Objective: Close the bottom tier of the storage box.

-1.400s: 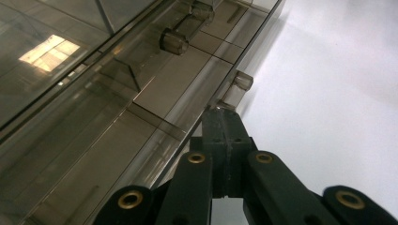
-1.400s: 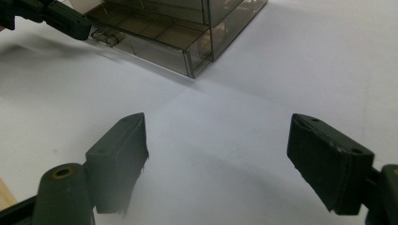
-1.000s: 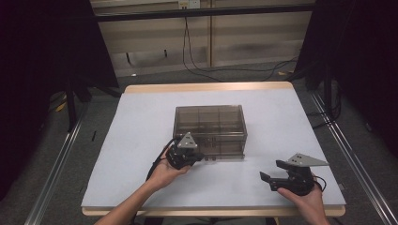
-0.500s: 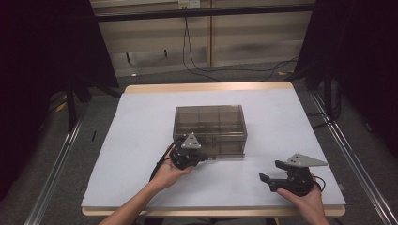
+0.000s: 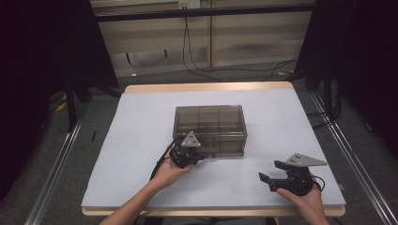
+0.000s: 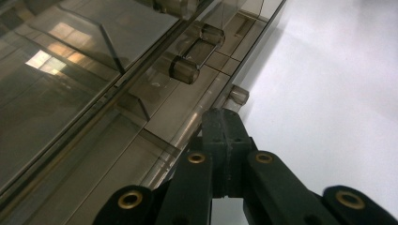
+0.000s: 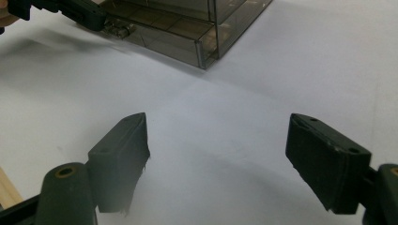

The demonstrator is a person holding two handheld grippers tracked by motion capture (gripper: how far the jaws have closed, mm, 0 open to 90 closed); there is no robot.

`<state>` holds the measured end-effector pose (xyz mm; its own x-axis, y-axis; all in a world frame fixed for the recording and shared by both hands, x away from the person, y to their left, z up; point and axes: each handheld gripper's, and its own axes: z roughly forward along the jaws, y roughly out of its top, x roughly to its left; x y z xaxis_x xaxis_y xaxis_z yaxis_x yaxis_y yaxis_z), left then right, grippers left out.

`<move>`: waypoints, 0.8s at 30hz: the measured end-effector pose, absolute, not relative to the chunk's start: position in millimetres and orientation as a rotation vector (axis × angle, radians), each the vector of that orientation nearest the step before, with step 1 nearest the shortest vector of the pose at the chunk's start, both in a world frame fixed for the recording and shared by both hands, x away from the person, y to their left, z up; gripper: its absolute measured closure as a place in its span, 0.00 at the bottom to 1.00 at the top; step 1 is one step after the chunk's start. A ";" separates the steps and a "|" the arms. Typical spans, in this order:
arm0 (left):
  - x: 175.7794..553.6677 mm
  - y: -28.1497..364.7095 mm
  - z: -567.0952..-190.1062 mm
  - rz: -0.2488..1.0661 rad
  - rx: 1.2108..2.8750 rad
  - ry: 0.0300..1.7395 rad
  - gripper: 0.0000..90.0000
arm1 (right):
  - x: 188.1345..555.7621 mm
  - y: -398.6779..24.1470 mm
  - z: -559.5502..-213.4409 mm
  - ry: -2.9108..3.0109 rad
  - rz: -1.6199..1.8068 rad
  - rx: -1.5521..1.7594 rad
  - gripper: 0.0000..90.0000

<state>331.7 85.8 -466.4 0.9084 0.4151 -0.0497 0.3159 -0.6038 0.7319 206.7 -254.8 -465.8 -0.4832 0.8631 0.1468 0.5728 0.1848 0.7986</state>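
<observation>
A smoky clear plastic box (image 5: 210,127) is sitting at the centre of the white table (image 5: 117,154) in the high view, with the left gripper (image 5: 199,157) pressing up against its near front edge. The left gripper view is revealing what the overhead cannot: jaws clenched together, tips resting at the box's base rail below a small cylindrical latch (image 6: 184,70). At lower right, the right gripper (image 5: 268,173) is lying released, its pads (image 7: 123,150) gaping wide over bare tabletop.
</observation>
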 end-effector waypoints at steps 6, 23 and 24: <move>334.2 86.4 -467.9 0.174 2.270 0.522 1.00 | 206.7 -255.0 -465.8 2.130 1.200 1.357 0.24; 338.1 86.8 -468.3 0.172 2.272 0.544 1.00 | 206.3 -255.7 -465.6 2.124 1.202 1.358 0.24; 338.3 86.4 -468.6 0.176 2.268 0.550 1.00 | 206.3 -255.7 -465.5 2.124 1.202 1.357 0.24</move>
<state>338.3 86.4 -468.6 0.8966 0.4406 -0.0450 0.3323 -0.6021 0.7259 206.3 -255.7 -465.5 -0.4813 0.8643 0.1458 0.5698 0.1822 0.8013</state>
